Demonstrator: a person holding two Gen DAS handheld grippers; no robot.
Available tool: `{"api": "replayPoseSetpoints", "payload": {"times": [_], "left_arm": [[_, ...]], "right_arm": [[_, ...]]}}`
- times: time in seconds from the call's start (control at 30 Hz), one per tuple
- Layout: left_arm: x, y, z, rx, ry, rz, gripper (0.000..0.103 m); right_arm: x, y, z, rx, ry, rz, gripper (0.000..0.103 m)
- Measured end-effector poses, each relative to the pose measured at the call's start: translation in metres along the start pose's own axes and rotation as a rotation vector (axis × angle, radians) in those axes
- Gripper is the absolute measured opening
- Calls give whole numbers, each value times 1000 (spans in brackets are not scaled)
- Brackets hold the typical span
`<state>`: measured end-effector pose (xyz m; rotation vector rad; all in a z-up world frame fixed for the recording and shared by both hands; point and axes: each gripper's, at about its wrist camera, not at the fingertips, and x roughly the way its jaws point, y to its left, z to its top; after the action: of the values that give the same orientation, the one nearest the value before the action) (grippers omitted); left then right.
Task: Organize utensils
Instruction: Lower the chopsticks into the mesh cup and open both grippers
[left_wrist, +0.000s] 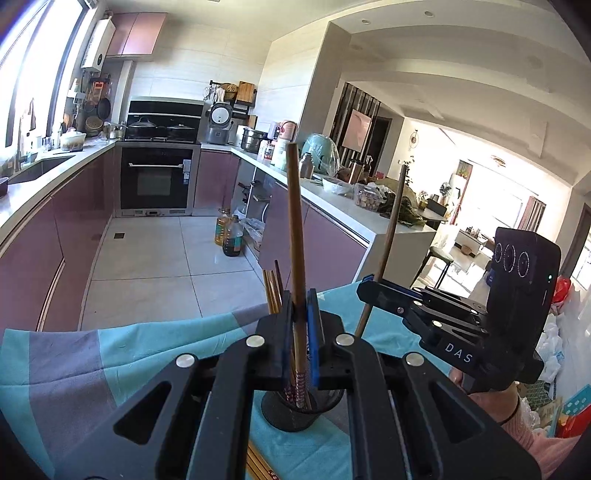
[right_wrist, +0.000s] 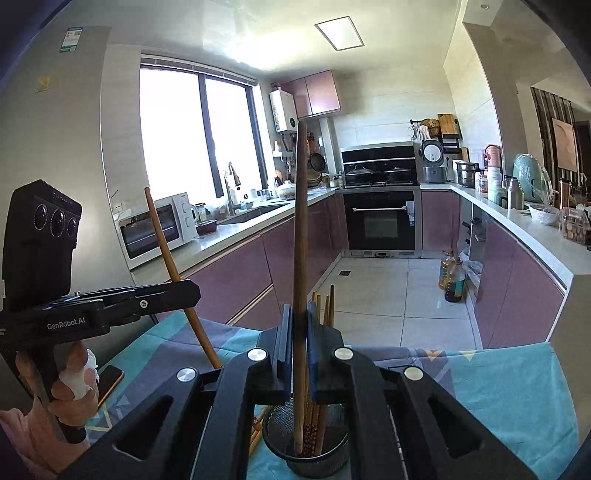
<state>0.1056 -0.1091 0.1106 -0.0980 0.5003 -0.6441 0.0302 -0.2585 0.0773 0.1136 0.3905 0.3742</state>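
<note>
Both grippers clamped, each on one chopstick. Left gripper pinches a smooth round wooden chopstick, long axis near upright. Right gripper grips its own chopstick, tip already down in the black mesh cup just below the jaws. Left's cup-ward path looks equally short. Cup sits on teal cloth.

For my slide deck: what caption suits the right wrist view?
Right tongs shut on a chopstick standing in the mesh holder; left tongs grip another.
</note>
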Motion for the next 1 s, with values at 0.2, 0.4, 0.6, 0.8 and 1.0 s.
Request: {"api": "replayPoseSetpoints", "payload": {"times": [0.2,0.4,0.6,0.8,1.0], "left_arm": [[24,-5,-4,7,59,17,8],[49,-9,-25,49,161,19,8],[69,-10,-42,87,254,4,8],[93,-4,-49,75,311,16,8],[109,10,-48,59,317,43,12]], "right_arm": [[18,-3,-12,21,46,-25,6],[38,-8,-27,24,146,-27,6],[52,-8,-38,10,251,-33,6],[64,-16,-47,27,302,-41,6],[67,-21,-47,52,299,-50,8]]}}
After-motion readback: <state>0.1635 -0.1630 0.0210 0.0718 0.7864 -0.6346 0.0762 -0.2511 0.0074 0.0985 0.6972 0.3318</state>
